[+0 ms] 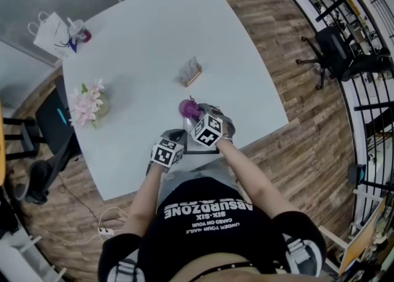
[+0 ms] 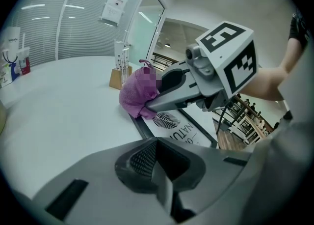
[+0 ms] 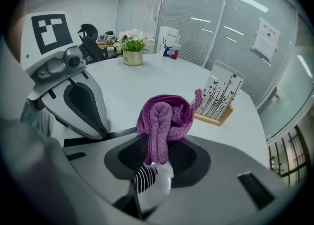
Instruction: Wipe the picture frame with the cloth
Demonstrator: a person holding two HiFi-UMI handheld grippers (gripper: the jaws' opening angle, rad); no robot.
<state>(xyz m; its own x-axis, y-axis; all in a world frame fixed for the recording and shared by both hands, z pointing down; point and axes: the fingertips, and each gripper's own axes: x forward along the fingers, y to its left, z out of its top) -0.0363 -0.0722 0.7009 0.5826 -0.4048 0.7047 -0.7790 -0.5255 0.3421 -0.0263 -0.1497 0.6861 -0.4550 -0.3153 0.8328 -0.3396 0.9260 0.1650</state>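
Observation:
A black-edged picture frame [image 2: 182,126] with a leaf print lies flat on the white table [image 1: 154,40] near its front edge. My right gripper [image 3: 156,156] is shut on a bunched purple cloth [image 3: 164,116], which rests on the frame's far corner [image 2: 138,97]. In the head view the cloth [image 1: 189,109] pokes out ahead of the right gripper [image 1: 198,117]. My left gripper [image 2: 157,139] has its jaws together, with its tip down on the frame's black edge [image 3: 118,132] to the left of the cloth. Both grippers cover most of the frame [image 1: 196,149] from above.
A small card stand [image 1: 191,72] on a wooden base stands just beyond the cloth. A pot of pink flowers [image 1: 89,103] is at the table's left. A white paper bag [image 1: 50,33] and a cup sit at the far corner. Office chairs stand around the table.

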